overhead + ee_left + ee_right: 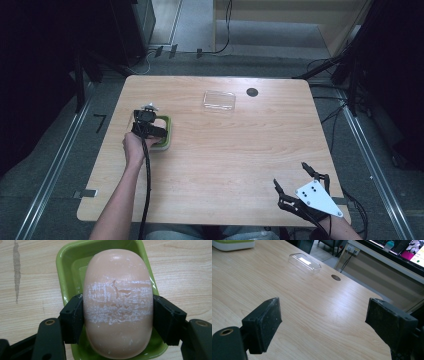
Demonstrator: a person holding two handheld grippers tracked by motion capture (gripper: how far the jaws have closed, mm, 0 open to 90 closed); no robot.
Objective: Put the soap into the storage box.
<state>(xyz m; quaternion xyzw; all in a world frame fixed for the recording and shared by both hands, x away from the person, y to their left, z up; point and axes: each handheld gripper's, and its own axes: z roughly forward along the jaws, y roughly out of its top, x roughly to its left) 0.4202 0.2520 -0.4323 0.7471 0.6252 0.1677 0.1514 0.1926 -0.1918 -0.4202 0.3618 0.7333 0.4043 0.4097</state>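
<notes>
A peach-coloured oval soap bar point(117, 305) with white scuff marks across its middle lies in a green soap dish point(67, 270). My left gripper point(118, 317) is shut on the soap, one black pad pressing each long side. From above, that gripper point(148, 125) points down over the green dish point(167, 135) at the table's left. A clear plastic lid point(219, 100) lies at the table's far middle, also seen from the right gripper view as the clear lid point(305, 263). My right gripper point(300, 177) rests open near the front right corner, its jaws wide apart with nothing between them point(323, 322).
A round dark grommet point(252, 92) sits in the wooden table point(225, 160) near the far edge, right of the lid. The dish's white base and green rim point(233, 243) lie far off from the right gripper. Cables trail on the floor beyond the table.
</notes>
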